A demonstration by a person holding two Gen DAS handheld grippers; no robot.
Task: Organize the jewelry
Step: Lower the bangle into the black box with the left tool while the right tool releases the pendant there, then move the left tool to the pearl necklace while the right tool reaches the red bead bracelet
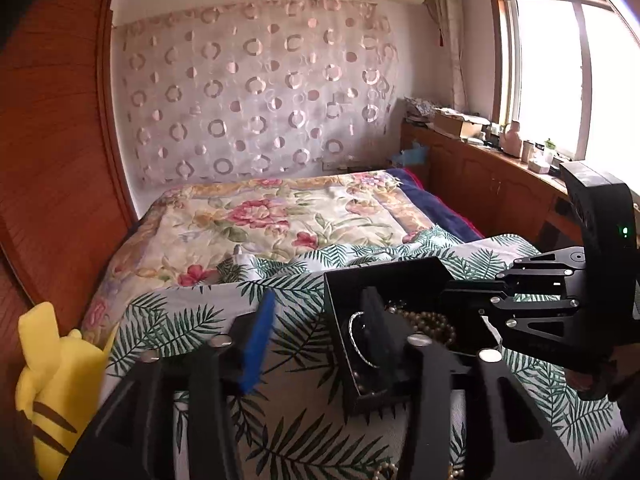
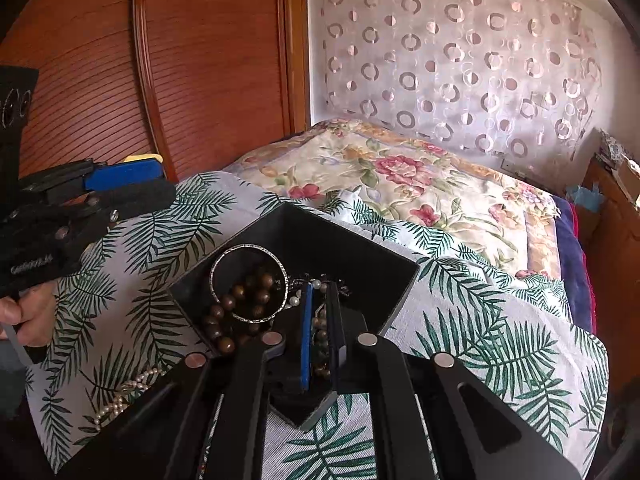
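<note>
Two hand-held grippers are in my hands, both over the bed. Nearest in my right wrist view, my right hand-held gripper (image 2: pixel 320 336) reaches into the black box (image 2: pixel 384 280), its blue-faced and black fingers drawn close together with a strand of dark brown beads (image 2: pixel 320 340) pinched between them. Just beyond the fingertips, inside the box, a silver bangle (image 2: pixel 249 282) lies tilted over a heap of larger brown wooden beads (image 2: pixel 248 292), and a few small white pearls (image 2: pixel 296 300) and a thin chain sit beside it. To my lower left a pearl necklace (image 2: pixel 128 392) lies loose on the leaf-print cloth (image 2: pixel 500 344), outside the box. My left hand-held gripper (image 2: pixel 132 188) hovers to the left of the box, apart from it, with its fingers spread wide and nothing between them; in its own view (image 1: pixel 316 332) the blue pad stands over the cloth while the black finger stands in front of the box (image 1: pixel 384 280), where the bangle (image 1: pixel 360 340) and a string of beads (image 1: pixel 432 324) show. A yellow plush toy (image 1: pixel 52 384) sits at the left edge of the bed. Farther off, a floral quilt (image 1: pixel 280 224) covers the bed beyond the leaf-print cloth, a wooden wardrobe (image 1: pixel 52 140) rises at the left, a sheer curtain with ring patterns (image 1: pixel 256 92) hangs on the far wall, and a cluttered wooden cabinet (image 1: pixel 480 176) runs beneath the bright window (image 1: pixel 560 72).
</note>
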